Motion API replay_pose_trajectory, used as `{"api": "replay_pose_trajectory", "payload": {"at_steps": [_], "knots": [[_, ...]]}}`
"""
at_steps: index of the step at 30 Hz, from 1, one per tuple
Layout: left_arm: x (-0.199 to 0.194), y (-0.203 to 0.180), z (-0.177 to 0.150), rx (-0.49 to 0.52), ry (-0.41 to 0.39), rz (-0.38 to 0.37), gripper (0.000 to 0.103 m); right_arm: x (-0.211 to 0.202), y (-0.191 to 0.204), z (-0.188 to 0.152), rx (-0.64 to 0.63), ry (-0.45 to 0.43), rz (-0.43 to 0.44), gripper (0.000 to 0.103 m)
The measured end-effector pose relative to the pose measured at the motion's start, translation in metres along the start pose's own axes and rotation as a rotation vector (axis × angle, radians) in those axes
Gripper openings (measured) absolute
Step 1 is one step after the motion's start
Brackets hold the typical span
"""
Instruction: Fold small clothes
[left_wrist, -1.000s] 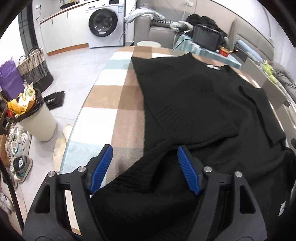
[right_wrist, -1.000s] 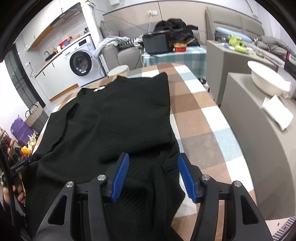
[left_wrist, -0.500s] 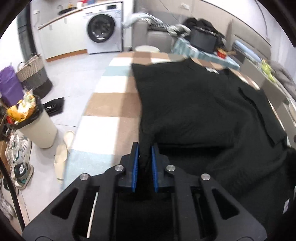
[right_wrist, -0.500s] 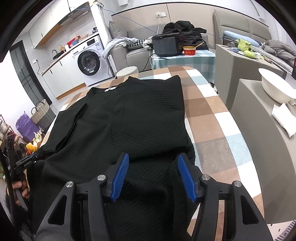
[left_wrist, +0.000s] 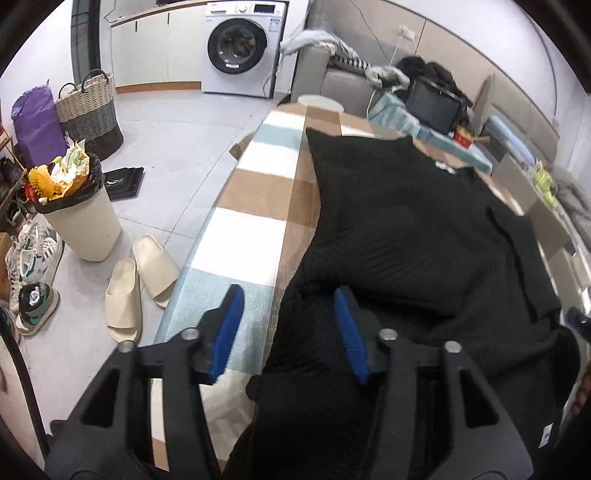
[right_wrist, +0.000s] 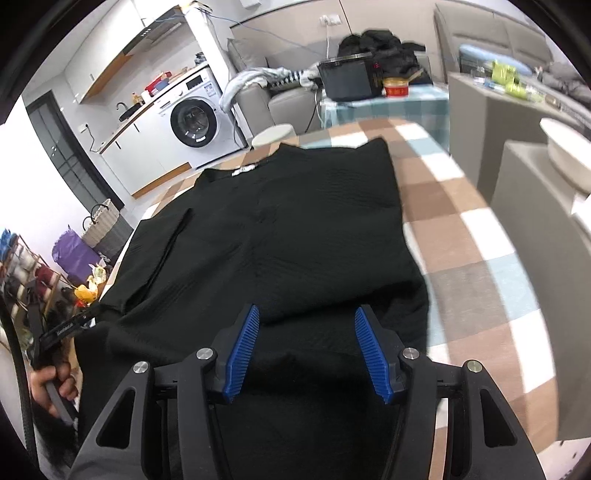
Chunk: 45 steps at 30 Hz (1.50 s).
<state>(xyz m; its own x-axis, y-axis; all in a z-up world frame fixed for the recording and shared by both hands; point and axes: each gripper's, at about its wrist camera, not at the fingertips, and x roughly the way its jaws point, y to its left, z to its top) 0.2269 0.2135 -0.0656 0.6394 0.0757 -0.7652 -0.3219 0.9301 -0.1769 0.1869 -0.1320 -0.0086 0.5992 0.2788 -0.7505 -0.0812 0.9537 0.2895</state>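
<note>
A black knitted garment (left_wrist: 406, 221) lies spread on the table under its checked cloth (left_wrist: 255, 206), white neck label at the far end. My left gripper (left_wrist: 288, 295) hovers over the garment's near left edge. Its jaws are opening, and a loose fold of black cloth lies between them without being pressed. In the right wrist view the same garment (right_wrist: 288, 229) fills the middle. My right gripper (right_wrist: 307, 312) stands open above the near hem, with cloth bunched under its blue pads (right_wrist: 242, 350).
Left of the table on the floor stand a full waste bin (left_wrist: 79, 218), pale slippers (left_wrist: 140, 280), shoes and a woven basket (left_wrist: 90, 107). A white bowl (right_wrist: 565, 147) sits on grey boxes at the right. A person's hand (right_wrist: 48, 384) shows at the lower left.
The left gripper closed on the garment's near edge, then opened again and shifted toward the table's left side. The right gripper has stayed about where it was, still open.
</note>
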Motion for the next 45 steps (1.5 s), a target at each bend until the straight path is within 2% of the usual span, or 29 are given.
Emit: {"api": "replay_pose_trajectory", "payload": {"at_steps": [4,5,6,8,9,12,14,19,21,23,24,26,27,29,31,38,45], "knots": [[-0.011,0.002,-0.004,-0.008,-0.013,-0.006,0.050,0.027,-0.011,0.007,0.087,0.034,0.011,0.053],[-0.013,0.003,-0.005,-0.008,-0.014,-0.002,0.050,0.033,-0.014,0.009,0.112,0.029,0.004,0.048],[-0.015,0.003,-0.006,-0.012,-0.014,0.002,0.050,0.038,-0.017,0.011,0.126,0.029,-0.008,0.035],[-0.021,0.005,-0.008,-0.016,-0.016,0.007,0.050,0.043,-0.023,0.015,0.149,0.017,-0.030,0.017],[-0.023,0.006,-0.010,-0.018,-0.019,0.009,0.050,0.042,-0.026,0.017,0.160,0.000,-0.033,0.012],[-0.028,0.010,-0.015,-0.028,-0.021,0.018,0.050,0.042,-0.037,0.019,0.192,-0.006,-0.089,0.012],[-0.030,0.014,-0.019,-0.041,-0.017,0.015,0.051,0.046,-0.043,0.018,0.206,0.039,-0.093,0.012],[-0.043,0.020,-0.026,-0.073,-0.029,-0.005,0.051,0.023,-0.036,0.009,0.156,0.012,-0.055,0.035],[-0.054,0.016,-0.029,-0.057,-0.050,-0.007,0.054,0.010,-0.032,0.004,0.125,-0.006,-0.053,0.057],[-0.064,0.014,-0.033,-0.046,-0.067,-0.014,0.067,-0.003,-0.027,-0.001,0.090,-0.024,-0.043,0.071],[-0.071,0.011,-0.035,-0.038,-0.082,-0.015,0.069,-0.008,-0.024,-0.004,0.072,-0.028,-0.048,0.081],[-0.082,0.008,-0.040,-0.024,-0.108,-0.022,0.082,-0.018,-0.020,-0.010,0.043,-0.041,-0.060,0.088],[-0.089,0.005,-0.044,-0.015,-0.124,-0.027,0.085,-0.022,-0.018,-0.013,0.029,-0.047,-0.062,0.090],[-0.101,0.001,-0.049,0.008,-0.148,-0.030,0.097,-0.030,-0.014,-0.019,0.003,-0.046,-0.066,0.093],[-0.113,-0.005,-0.059,0.045,-0.169,-0.039,0.102,-0.037,-0.010,-0.026,-0.031,-0.054,-0.064,0.096],[-0.150,-0.018,-0.096,0.129,-0.203,-0.029,0.102,-0.063,0.009,-0.054,-0.165,-0.084,-0.054,0.100],[-0.175,-0.002,-0.129,0.110,-0.198,-0.025,0.102,-0.090,0.022,-0.077,-0.246,-0.111,-0.029,0.100]]}}
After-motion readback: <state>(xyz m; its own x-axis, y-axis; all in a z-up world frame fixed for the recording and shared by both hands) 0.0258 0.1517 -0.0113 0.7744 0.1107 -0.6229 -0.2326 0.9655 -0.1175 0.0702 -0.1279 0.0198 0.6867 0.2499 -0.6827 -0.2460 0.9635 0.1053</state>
